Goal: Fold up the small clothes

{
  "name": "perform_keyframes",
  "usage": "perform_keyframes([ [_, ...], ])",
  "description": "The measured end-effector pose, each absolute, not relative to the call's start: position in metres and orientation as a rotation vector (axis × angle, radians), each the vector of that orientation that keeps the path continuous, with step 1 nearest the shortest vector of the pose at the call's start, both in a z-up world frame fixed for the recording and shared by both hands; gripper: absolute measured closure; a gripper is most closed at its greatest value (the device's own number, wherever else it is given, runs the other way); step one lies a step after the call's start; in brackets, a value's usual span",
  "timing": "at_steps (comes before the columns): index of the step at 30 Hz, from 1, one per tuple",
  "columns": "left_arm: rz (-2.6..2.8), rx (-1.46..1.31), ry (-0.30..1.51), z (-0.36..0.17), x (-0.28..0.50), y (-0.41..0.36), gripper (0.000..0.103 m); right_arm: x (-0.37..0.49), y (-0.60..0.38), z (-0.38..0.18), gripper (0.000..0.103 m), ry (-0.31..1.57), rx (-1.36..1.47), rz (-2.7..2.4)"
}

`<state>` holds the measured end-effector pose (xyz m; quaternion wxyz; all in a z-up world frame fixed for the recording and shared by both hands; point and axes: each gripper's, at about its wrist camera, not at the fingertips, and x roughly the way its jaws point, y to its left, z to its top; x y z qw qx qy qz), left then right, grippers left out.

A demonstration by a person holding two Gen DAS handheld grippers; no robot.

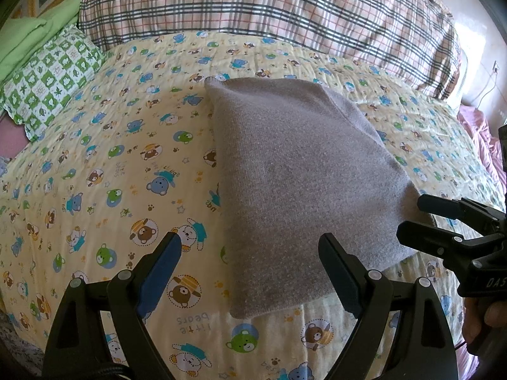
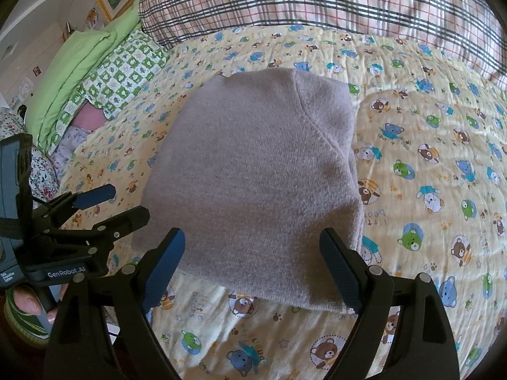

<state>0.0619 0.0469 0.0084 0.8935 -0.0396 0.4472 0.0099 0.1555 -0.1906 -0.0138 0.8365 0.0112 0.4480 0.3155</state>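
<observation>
i'm over a bed with a yellow bear-print quilt and a plaid duvet behind. the grey knit garment lies folded flat mid-quilt. my left gripper and right gripper both gape wide and empty at its near edge, so i'd pinch both near corners evenly.

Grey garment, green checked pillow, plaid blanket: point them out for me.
Grey garment (image 2: 253, 174), right wrist view, middle of its folded top face.
Green checked pillow (image 1: 54, 79), left wrist view, centre of its case.
Plaid blanket (image 1: 269, 9), left wrist view, middle of the cloth.
</observation>
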Motion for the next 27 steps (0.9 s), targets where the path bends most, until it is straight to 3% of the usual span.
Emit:
perform_keyframes([
  [27,0.021,-0.082,0.923,0.0099,0.0618,0.0455,0.014,0.1554,-0.1887,-0.0098,0.016,0.944,0.025,0.667],
])
